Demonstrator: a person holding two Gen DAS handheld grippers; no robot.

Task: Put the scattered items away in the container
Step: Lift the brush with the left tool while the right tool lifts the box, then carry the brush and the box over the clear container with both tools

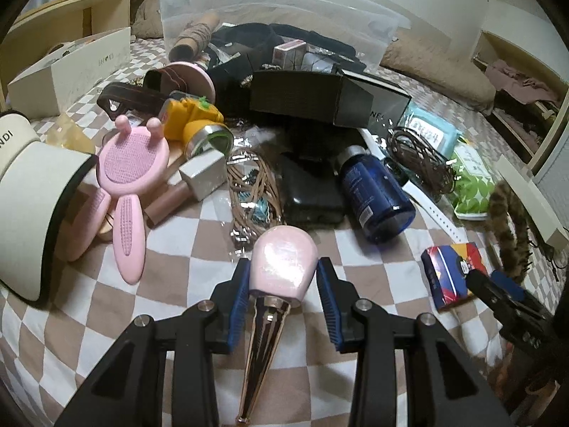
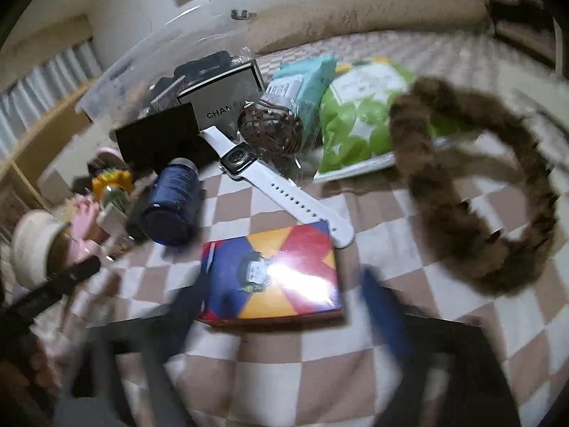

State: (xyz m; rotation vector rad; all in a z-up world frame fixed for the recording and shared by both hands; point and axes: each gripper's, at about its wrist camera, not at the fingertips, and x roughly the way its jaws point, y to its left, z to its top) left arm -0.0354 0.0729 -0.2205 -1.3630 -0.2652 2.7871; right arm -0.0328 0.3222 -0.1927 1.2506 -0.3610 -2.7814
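My left gripper point(image 1: 283, 279) is shut on a pink-headed wand point(image 1: 281, 263); its rose-gold handle runs back between the fingers, above the checkered bedspread point(image 1: 167, 249). In the right wrist view, which is blurred, my right gripper point(image 2: 284, 306) is open, its blue pads point(image 2: 382, 309) straddling a colourful small box point(image 2: 274, 274) that lies flat on the bedspread. The same box point(image 1: 453, 270) shows at the right of the left wrist view, beside the right gripper point(image 1: 498, 291). The clear plastic container point(image 1: 227, 3) stands at the back, with dark clothes and small boxes inside.
Scattered on the bed: a pink bunny brush point(image 1: 129, 174), yellow toy point(image 1: 193, 114), blue bottle point(image 1: 373, 192), black box point(image 1: 313, 96), white watch point(image 2: 270, 178), green packet point(image 2: 362, 121), furry brown headband point(image 2: 473, 192), a cream visor point(image 1: 32, 185) at left. A shoe box point(image 1: 71, 67) sits far left.
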